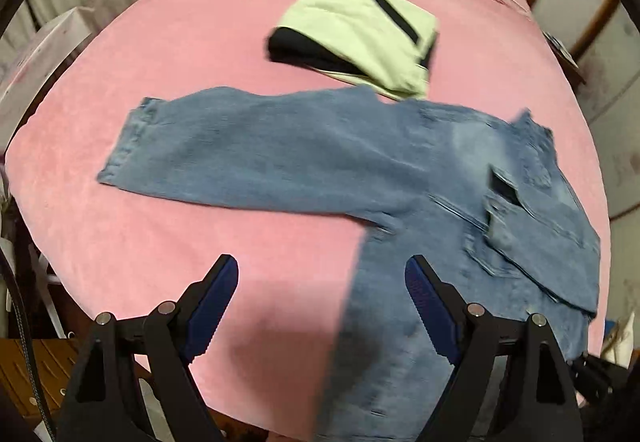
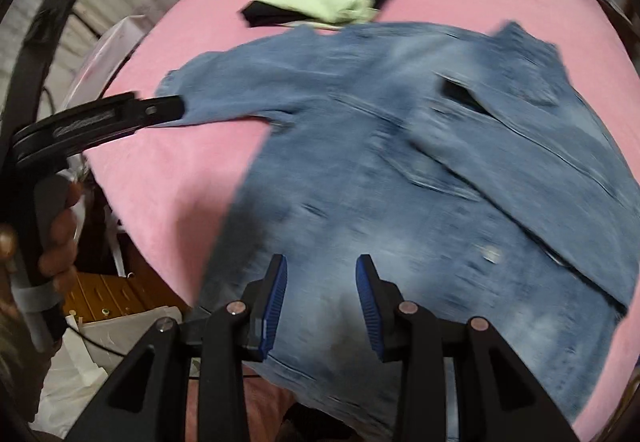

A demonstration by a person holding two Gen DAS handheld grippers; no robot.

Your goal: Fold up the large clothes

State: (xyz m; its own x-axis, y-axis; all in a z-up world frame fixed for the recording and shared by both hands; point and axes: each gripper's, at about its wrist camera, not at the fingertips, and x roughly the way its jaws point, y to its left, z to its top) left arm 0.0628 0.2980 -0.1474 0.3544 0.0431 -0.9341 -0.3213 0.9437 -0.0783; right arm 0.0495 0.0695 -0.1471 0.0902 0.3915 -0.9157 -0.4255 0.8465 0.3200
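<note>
Blue-padded fingers of the right gripper (image 2: 322, 282) sit nearest the lens, parted to a moderate gap with nothing between them; the pads touch no cloth. Beyond them lies the denim jacket (image 2: 400, 161), spread flat on the pink bed cover (image 2: 180, 181), which serves as the landmark for all positions below.

Jacket position: near edge of the bed cover, hem toward the grippers, collar toward the far side. One sleeve (image 1: 240, 153) extends straight out to the left across the cover, so the long axis of that sleeve runs side to side, crosswise to both grippers.

The left gripper (image 1: 322, 282) hangs over the bare cover just left of the jacket body, jaws spread wide and empty (its right finger overlaps the denim edge in the view; contact cannot be confirmed). The person's hand (image 2: 56, 238) holds its handle.

Judgement: the left gripper is nearer the outstretched sleeve and suits folding it inward; the right gripper stands over the hem.

A folded green-and-black garment (image 1: 360, 33) rests farther up the cover, touching or just beside the jacket's shoulder.
</note>
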